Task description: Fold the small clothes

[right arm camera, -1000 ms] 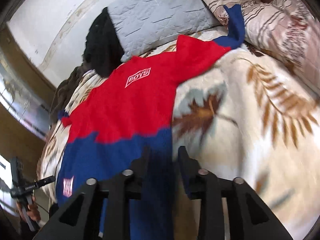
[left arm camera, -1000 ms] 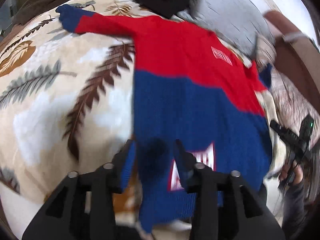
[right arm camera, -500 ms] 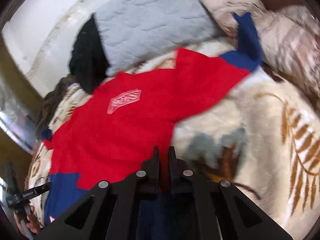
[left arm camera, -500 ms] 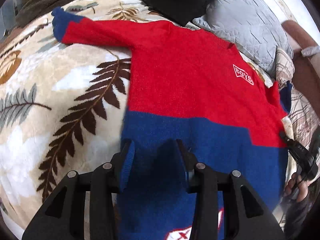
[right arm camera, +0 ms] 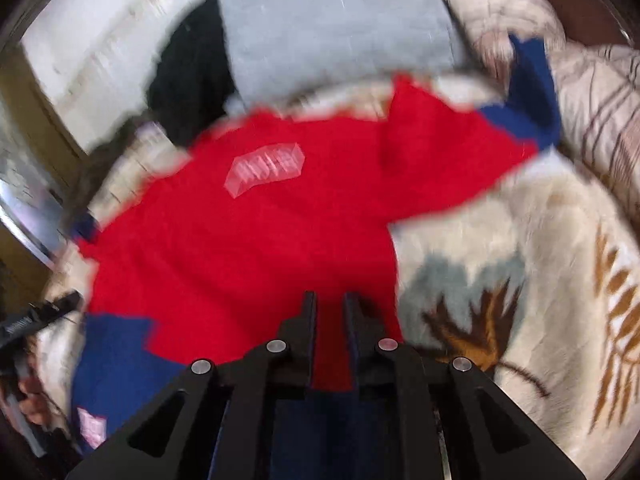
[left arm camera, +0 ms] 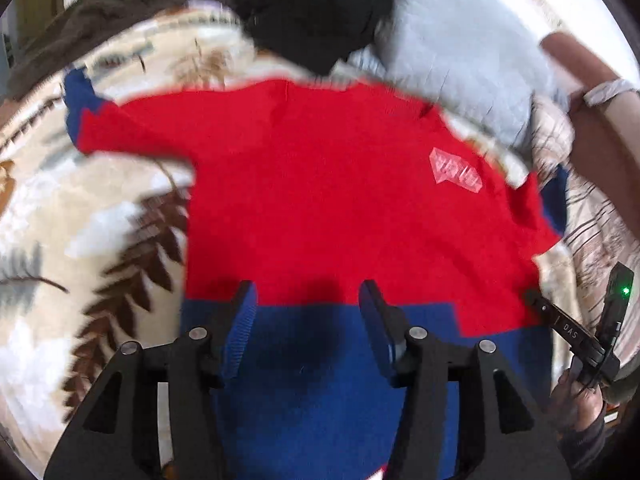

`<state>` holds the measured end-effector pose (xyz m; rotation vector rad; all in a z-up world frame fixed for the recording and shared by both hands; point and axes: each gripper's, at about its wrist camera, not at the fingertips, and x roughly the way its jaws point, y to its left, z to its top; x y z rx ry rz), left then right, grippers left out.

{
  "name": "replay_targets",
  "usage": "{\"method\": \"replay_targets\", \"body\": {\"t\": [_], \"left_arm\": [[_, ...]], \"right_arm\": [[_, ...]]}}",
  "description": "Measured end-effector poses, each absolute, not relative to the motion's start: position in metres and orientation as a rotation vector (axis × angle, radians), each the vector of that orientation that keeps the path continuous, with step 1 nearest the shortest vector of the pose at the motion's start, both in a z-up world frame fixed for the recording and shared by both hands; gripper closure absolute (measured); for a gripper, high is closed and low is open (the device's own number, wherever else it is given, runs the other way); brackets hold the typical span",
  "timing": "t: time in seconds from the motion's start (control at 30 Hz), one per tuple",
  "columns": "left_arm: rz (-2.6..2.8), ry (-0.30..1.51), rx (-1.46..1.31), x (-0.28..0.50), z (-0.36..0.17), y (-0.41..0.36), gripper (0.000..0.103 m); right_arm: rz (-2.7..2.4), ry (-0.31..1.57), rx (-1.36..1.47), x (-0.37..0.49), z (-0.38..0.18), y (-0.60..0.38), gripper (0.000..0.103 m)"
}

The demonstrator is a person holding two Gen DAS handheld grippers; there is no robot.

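Lying flat on a leaf-print blanket (left arm camera: pixel 80 208), a red and blue sweater (left arm camera: pixel 320 200) is seen ahead of both tools, sleeves spread to either side. The left gripper (left arm camera: pixel 307 304) is held over the blue hem band; its jaws have just been opening and stand apart, with the blue knit between and beneath them and neither pad seen pressing on it. The right gripper (right arm camera: pixel 330 312) is seen at the sweater's right edge, where red meets blue; its jaws are nearly together after a slight opening, and a fold of knit is seen in the narrow gap, seemingly pinched. A grey pillow (right arm camera: pixel 340 28) and a black cloth (left arm camera: pixel 316 12) are seen beyond the collar.
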<state>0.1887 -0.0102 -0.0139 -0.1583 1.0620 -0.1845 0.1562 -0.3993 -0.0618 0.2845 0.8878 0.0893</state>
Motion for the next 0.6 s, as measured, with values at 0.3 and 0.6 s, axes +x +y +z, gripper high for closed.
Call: {"method": "replay_targets", "body": {"t": [0.3, 0.6], "left_arm": [[-0.222, 1.042, -0.233, 0.208, -0.006, -0.022, 0.05], [-0.252, 1.038, -0.217, 0.239, -0.026, -0.05, 0.046]], "right_arm": [[-0.022, 0.726, 0.465, 0.156, -0.016, -0.494, 0.085], [-0.327, 0.649, 0.482, 0.235, 0.012, -0.59, 0.057]]}}
